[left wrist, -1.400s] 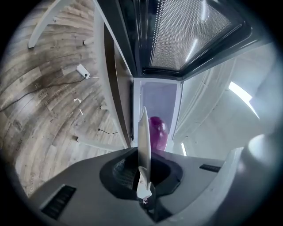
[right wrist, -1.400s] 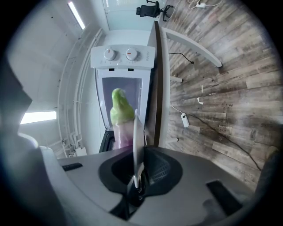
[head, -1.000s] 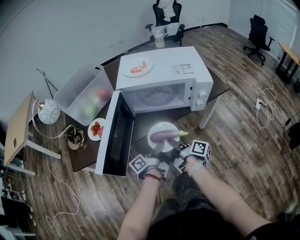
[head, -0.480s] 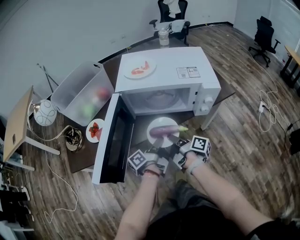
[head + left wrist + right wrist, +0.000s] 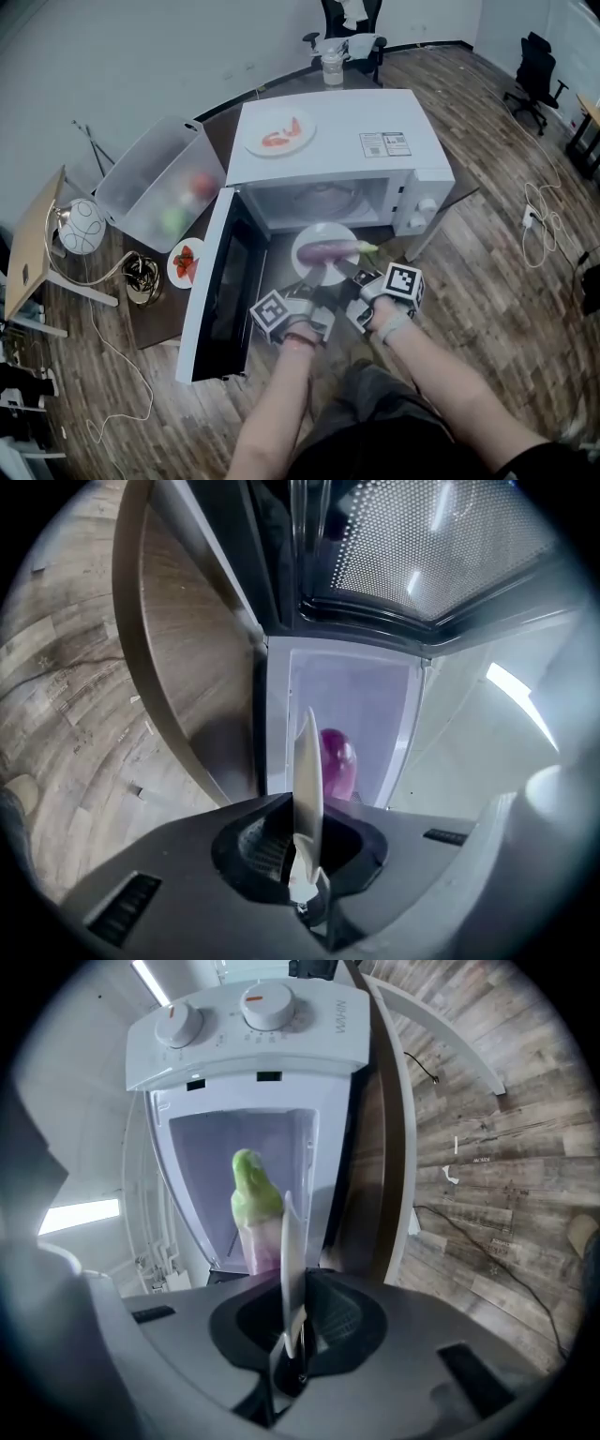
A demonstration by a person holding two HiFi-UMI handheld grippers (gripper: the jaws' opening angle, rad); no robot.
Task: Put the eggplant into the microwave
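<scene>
While the left tongs [image 5: 316, 278] and the right tongs [image 5: 351, 272] are each clamped on the near rim of the white plate [image 5: 302, 246], the eggplant [image 5: 328, 249] lies on it just in front of the open microwave [image 5: 328, 141], so the pickup looks done, and sliding it inside and letting go remain.
</scene>
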